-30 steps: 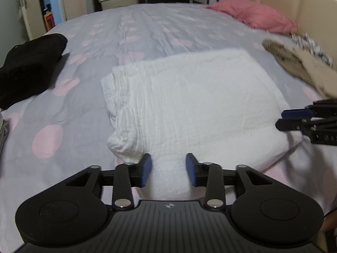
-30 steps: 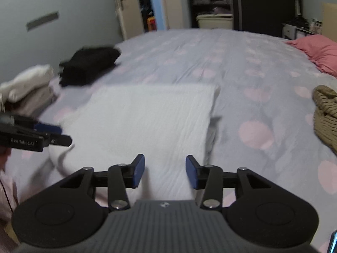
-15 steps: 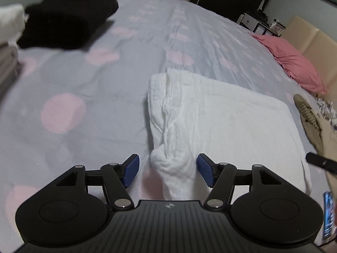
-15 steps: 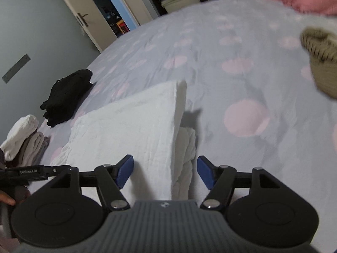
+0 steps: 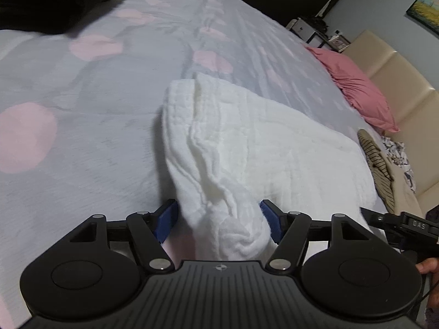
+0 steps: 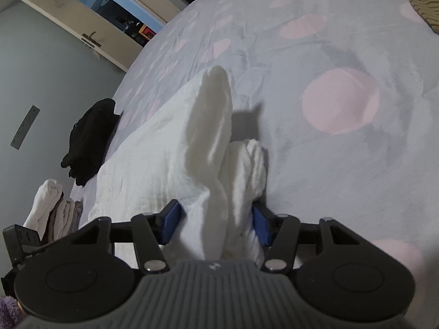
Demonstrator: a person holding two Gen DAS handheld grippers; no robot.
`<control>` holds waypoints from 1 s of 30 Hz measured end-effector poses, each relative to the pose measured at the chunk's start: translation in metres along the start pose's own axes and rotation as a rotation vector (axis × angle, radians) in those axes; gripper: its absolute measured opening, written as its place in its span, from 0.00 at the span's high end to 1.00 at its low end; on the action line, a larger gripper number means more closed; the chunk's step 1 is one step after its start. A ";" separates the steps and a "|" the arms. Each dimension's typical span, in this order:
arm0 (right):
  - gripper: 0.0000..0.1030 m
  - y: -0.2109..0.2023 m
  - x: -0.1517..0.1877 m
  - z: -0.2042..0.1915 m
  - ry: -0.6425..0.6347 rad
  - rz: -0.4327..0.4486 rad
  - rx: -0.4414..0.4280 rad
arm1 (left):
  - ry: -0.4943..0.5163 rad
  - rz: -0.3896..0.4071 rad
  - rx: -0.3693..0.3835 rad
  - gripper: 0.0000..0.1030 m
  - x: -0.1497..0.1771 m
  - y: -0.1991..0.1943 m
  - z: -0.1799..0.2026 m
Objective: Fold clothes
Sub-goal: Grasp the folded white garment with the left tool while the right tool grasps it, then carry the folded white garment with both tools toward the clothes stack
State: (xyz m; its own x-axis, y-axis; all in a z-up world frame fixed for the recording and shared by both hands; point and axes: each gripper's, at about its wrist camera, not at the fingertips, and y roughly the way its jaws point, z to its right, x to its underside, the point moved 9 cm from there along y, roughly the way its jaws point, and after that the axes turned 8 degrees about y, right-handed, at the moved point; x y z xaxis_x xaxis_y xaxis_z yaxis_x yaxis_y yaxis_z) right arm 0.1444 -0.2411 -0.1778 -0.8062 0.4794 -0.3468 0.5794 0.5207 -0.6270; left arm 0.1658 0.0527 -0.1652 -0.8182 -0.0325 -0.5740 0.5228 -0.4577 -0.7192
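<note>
The folded cloth (image 5: 260,148) lies on the bed (image 5: 96,137), close in front of both cameras. One near corner of it sits between the fingers of the left gripper (image 5: 219,220). The other near corner sits between the fingers of the right gripper (image 6: 214,223). A dark bundle (image 6: 87,139) lies farther back on the bed, left of the cloth. A small pile of clothes (image 6: 52,208) sits nearer, maybe at the bed's edge. A pillow (image 5: 356,90) rests far right against the headboard (image 5: 397,82), with a striped garment (image 5: 376,161) before it.
</note>
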 end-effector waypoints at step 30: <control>0.70 -0.091 0.047 -0.042 -0.003 0.064 -0.215 | 0.125 0.085 0.195 0.81 0.007 -0.058 0.059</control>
State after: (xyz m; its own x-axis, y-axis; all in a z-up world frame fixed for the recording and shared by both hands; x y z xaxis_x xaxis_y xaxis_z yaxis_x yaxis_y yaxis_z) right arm 0.0594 -0.2360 -0.1074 -0.7669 0.5147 -0.3834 0.6417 0.6276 -0.4408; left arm 0.1160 0.0266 -0.1041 -0.7306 0.0266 -0.6823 0.5228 -0.6210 -0.5840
